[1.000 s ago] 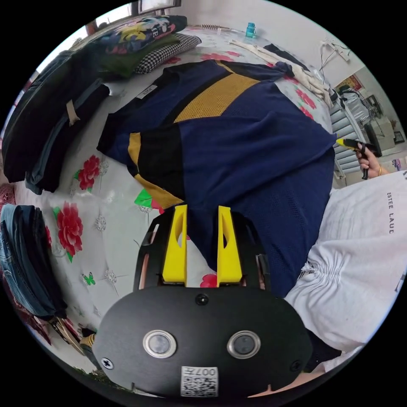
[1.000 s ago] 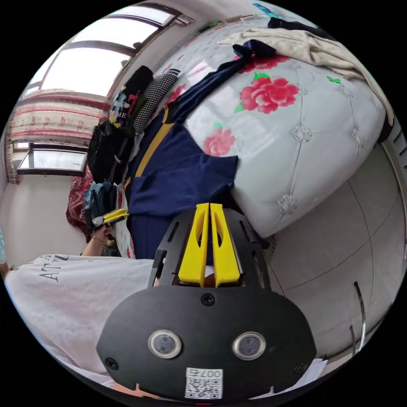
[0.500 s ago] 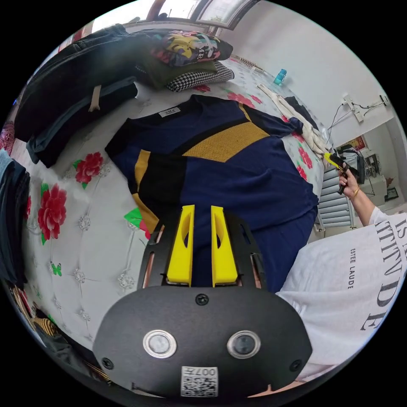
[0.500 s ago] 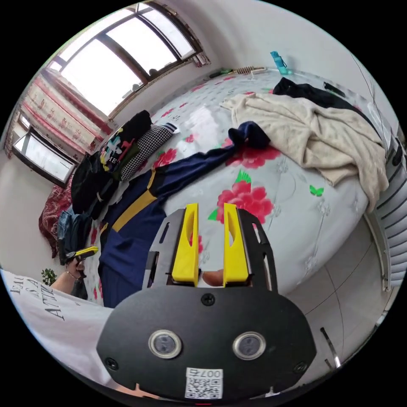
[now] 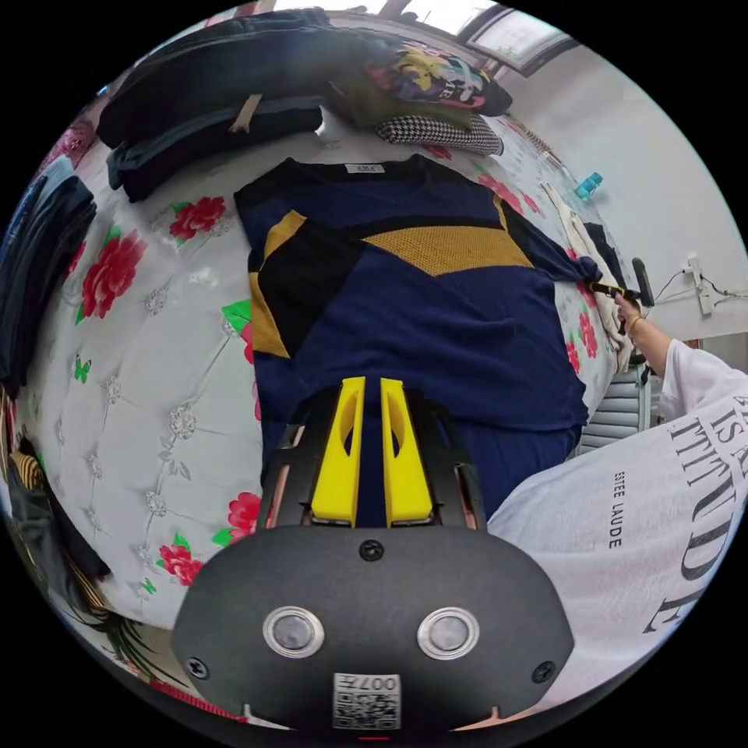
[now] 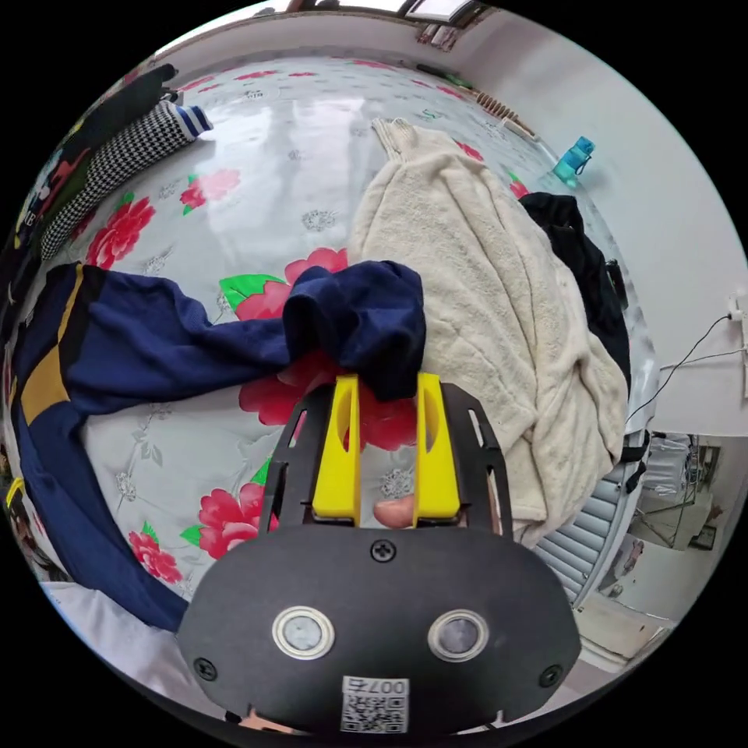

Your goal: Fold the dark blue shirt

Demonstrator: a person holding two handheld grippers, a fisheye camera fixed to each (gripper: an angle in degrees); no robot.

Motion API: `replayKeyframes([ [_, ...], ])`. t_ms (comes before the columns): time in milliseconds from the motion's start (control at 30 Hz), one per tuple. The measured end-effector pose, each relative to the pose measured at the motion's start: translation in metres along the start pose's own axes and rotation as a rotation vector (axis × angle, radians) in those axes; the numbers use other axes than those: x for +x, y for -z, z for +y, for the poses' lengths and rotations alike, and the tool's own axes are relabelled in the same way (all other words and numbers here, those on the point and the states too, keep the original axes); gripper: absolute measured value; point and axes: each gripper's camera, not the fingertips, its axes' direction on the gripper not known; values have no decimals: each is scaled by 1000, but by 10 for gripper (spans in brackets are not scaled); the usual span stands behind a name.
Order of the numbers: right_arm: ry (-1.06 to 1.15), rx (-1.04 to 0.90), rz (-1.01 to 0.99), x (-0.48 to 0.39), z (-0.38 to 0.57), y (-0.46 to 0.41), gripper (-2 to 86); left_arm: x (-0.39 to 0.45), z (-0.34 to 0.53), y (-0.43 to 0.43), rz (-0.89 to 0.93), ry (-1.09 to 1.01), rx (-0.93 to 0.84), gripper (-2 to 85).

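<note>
Shirt (image 5: 436,312), dark blue w/ yellow and black panels, spread flat on flowered bed (image 5: 156,374), collar toward stacked folded clothes (image 5: 226,132), hem hanging over near edge by person's white tee (image 5: 623,538). No real containers; turquoise bottle (image 6: 573,160) upright on far side of bed, contents can't tell. Left gripper (image 5: 370,386) over lower body of shirt, yellow jaws narrowly parted, dark blue cloth seen in the gap, contact w/ cloth can't tell. One sleeve (image 5: 573,269) stretched out sideways, bunched at its cuff. Right gripper (image 6: 387,382) seen in right gripper view at that bunched cuff (image 6: 358,319): jaws spread wide, cuff end hanging down between tips, not pinched. Cuff touching cream knit garment (image 6: 499,312) just beside it, black garment (image 6: 580,257) beyond that. In left gripper view, right gripper (image 5: 612,290) at sleeve end, held in person's hand (image 5: 629,312).
</note>
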Motion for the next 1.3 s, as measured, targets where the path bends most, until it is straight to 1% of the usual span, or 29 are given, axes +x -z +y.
replayKeyframes([
  [33, 23, -34, 19, 2, -4, -1, 29, 0, -4, 3, 12, 17, 11, 43],
  [100, 78, -13, 3, 8, -3, 13, 17, 4, -10, 7, 20, 19, 20, 43],
  [133, 128, 15, -81, 17, 0, 32, 11, 9, -13, 12, 19, 5, 27, 43],
  [200, 153, 81, -248, 43, 9, 72, 6, 17, -17, 19, 12, -32, 38, 43],
  [267, 130, 191, -555, 96, 28, 132, 2, 27, -17, 29, -3, -78, 48, 42],
  [300, 114, 234, -624, 112, 35, 147, 2, 29, -16, 31, -2, -87, 52, 42],
  [367, 26, 399, -881, 174, 65, 187, 0, 31, -12, 41, 17, -97, 77, 40],
  [400, -10, 424, -939, 189, 71, 189, 0, 30, -10, 44, 24, -95, 84, 40],
  [433, -104, 457, -1020, 214, 83, 187, 0, 28, -7, 48, 44, -91, 97, 39],
  [467, -206, 449, -1056, 231, 91, 177, -1, 25, -4, 53, 67, -81, 106, 39],
  [500, -258, 432, -1074, 238, 95, 170, -1, 23, -2, 55, 80, -73, 111, 40],
  [533, -361, 412, -1149, 249, 104, 155, -1, 18, 2, 63, 104, -59, 125, 42],
  [567, -417, 476, -1288, 256, 115, 148, -1, 14, 7, 74, 121, -55, 146, 44],
  [633, -408, 576, -1461, 253, 127, 152, -1, 9, 16, 92, 132, -64, 180, 47],
  [667, -382, 601, -1492, 246, 130, 162, -1, 6, 22, 104, 134, -73, 199, 50],
  [700, -359, 600, -1497, 241, 129, 170, -1, 4, 25, 110, 136, -76, 208, 51],
  [800, -177, 612, -1470, 201, 129, 225, -1, -6, 41, 134, 162, -83, 250, 53],
  [867, 19, 627, -1420, 154, 136, 278, 0, -12, 56, 149, 179, -83, 285, 54],
  [900, 69, 634, -1405, 140, 140, 290, 0, -14, 60, 152, 184, -82, 292, 54],
  [967, 292, 626, -1355, 76, 160, 330, 0, -19, 75, 158, 207, -76, 306, 57],
  [1000, 346, 624, -1341, 58, 166, 337, 0, -21, 79, 159, 211, -72, 309, 57],
  [1033, 454, 610, -1314, 21, 179, 347, 0, -24, 87, 161, 222, -69, 314, 58],
  [1067, 557, 584, -1294, -18, 191, 349, 1, -27, 95, 163, 230, -65, 315, 59],
  [1100, 599, 567, -1290, -38, 198, 348, 1, -29, 99, 163, 232, -62, 315, 60],
  [1167, 771, 469, -1267, -124, 222, 326, 3, -38, 114, 163, 237, -43, 310, 62],
  [1200, 804, 437, -1254, -146, 228, 316, 4, -41, 118, 162, 240, -37, 308, 63],
  [1233, 869, 387, -1214, -189, 239, 294, 7, -46, 124, 159, 247, -27, 299, 68],
  [1267, 913, 390, -1151, -226, 253, 269, 11, -51, 129, 154, 253, -15, 280, 73],
  [1300, 915, 397, -1109, -243, 261, 255, 13, -53, 131, 151, 256, -8, 268, 75],
])
